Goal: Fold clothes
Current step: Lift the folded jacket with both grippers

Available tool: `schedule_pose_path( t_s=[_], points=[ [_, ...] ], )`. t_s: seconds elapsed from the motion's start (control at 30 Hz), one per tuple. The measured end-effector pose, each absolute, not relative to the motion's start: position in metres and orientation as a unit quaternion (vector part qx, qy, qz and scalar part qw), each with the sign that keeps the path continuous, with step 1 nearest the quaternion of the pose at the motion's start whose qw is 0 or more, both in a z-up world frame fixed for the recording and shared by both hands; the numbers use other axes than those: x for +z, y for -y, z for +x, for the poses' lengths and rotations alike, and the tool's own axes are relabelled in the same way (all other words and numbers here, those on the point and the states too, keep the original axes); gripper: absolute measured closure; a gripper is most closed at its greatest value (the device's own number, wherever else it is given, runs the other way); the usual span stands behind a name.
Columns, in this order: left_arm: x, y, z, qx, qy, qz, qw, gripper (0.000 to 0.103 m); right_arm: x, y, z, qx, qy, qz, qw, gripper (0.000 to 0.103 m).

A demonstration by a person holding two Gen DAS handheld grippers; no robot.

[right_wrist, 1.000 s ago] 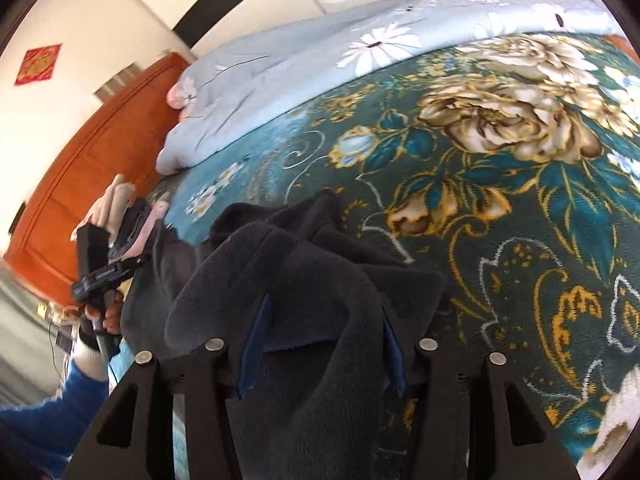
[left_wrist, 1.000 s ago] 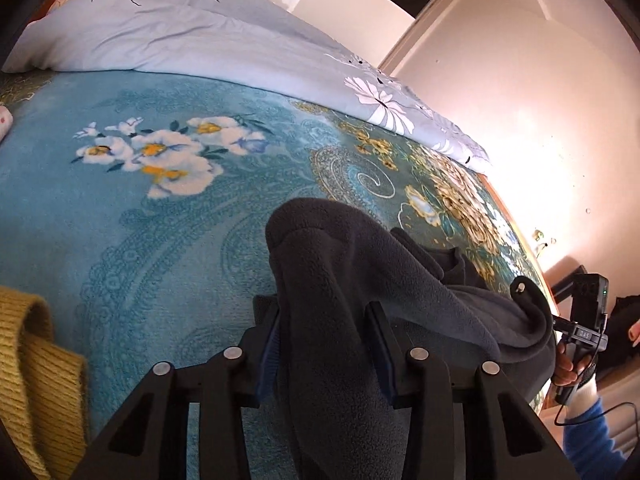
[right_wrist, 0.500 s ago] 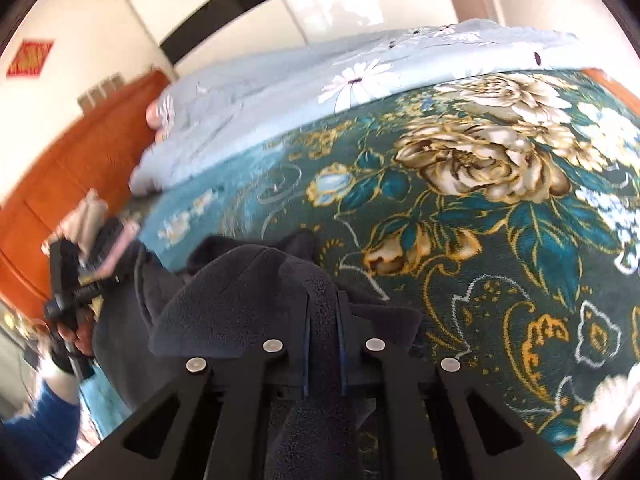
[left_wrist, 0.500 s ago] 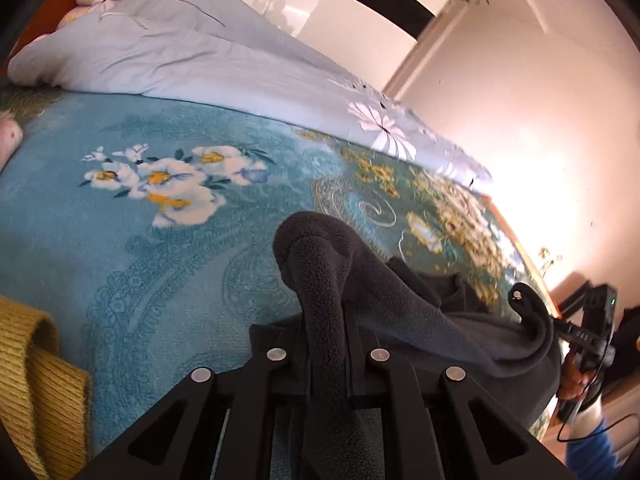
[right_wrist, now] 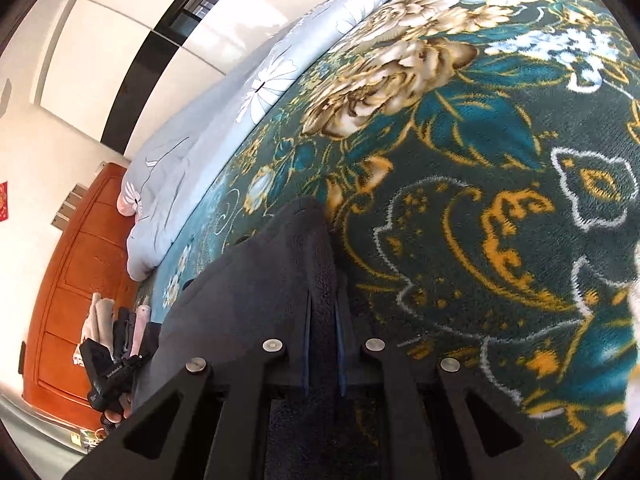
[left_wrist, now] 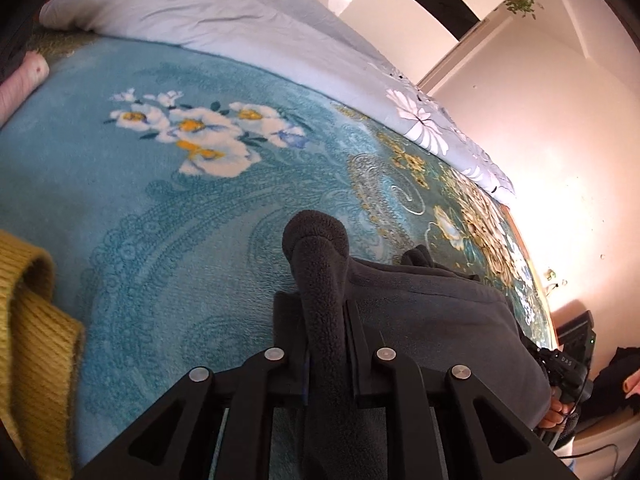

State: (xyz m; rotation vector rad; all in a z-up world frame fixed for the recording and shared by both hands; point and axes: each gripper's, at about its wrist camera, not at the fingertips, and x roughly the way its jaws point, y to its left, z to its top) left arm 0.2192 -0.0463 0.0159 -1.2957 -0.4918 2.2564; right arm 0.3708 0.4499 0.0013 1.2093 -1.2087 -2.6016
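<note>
Currently I log these items, all placed against the teal floral blanket (left_wrist: 132, 240) that covers the bed.

Item one: dark grey fleece garment (left_wrist: 432, 320), lying on the blanket's near edge, stretched between my two grippers. One bunched fold rises off the blanket as a rounded hump in the left wrist view.

Item two: left gripper (left_wrist: 326, 320), over the blanket's near edge. I see its jaws clamped on that raised fold of fleece; they are easing apart slightly, yet the pads press the cloth.

Item three: right gripper (right_wrist: 323, 312), over the darker, gold-flowered part of the blanket. Its jaws pinch a narrow ridge of the same garment, blue pad edges showing either side; they too are opening a little, with cloth between them.

Item four: mustard knit garment (left_wrist: 28, 332), on the blanket at the left of the left wrist view.

Item five: pale blue quilt (left_wrist: 224, 28), heaped along the blanket's far side.

Item six: orange wooden headboard (right_wrist: 80, 264), beyond the blanket's end.
</note>
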Motion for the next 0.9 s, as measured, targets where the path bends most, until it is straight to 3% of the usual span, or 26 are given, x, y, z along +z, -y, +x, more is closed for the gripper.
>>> schedule_pose_path(
  t_s=[0.07,0.13,0.2,0.3,0.4,0.5,0.67,0.8,0.9],
  points=[
    [0.028,0.05,0.231,0.835,0.175,-0.466,0.236,0.069,0.006,-0.451,0.375,-0.84,0.386,0.38,0.021,0.087],
    [0.033,0.061,0.248,0.837,0.193,-0.456,0.232,0.041,0.013,-0.453,0.385,-0.843,0.392,0.367,0.021,0.072],
    [0.034,0.072,0.267,0.836,0.214,-0.449,0.232,0.034,0.015,-0.455,0.4,-0.843,0.404,0.354,0.029,0.049],
    [0.033,0.085,0.297,0.834,0.221,-0.452,0.226,0.032,0.014,-0.459,0.424,-0.836,0.423,0.347,0.053,0.038],
    [0.03,0.097,0.321,0.841,0.221,-0.456,0.189,0.024,0.011,-0.465,0.445,-0.824,0.441,0.348,0.076,0.032],
    [0.018,0.106,0.337,0.818,0.257,-0.479,0.187,0.023,0.005,-0.465,0.463,-0.817,0.452,0.348,0.083,0.027],
    [-0.011,0.09,0.352,0.763,0.322,-0.52,0.212,0.023,-0.005,-0.449,0.477,-0.803,0.456,0.365,0.119,0.027],
    [-0.018,0.062,0.345,0.761,0.316,-0.517,0.232,0.022,-0.011,-0.427,0.467,-0.796,0.448,0.38,0.144,0.027],
    [-0.019,0.053,0.334,0.771,0.328,-0.498,0.224,0.016,-0.01,-0.414,0.451,-0.803,0.441,0.376,0.138,0.027]
  ],
)
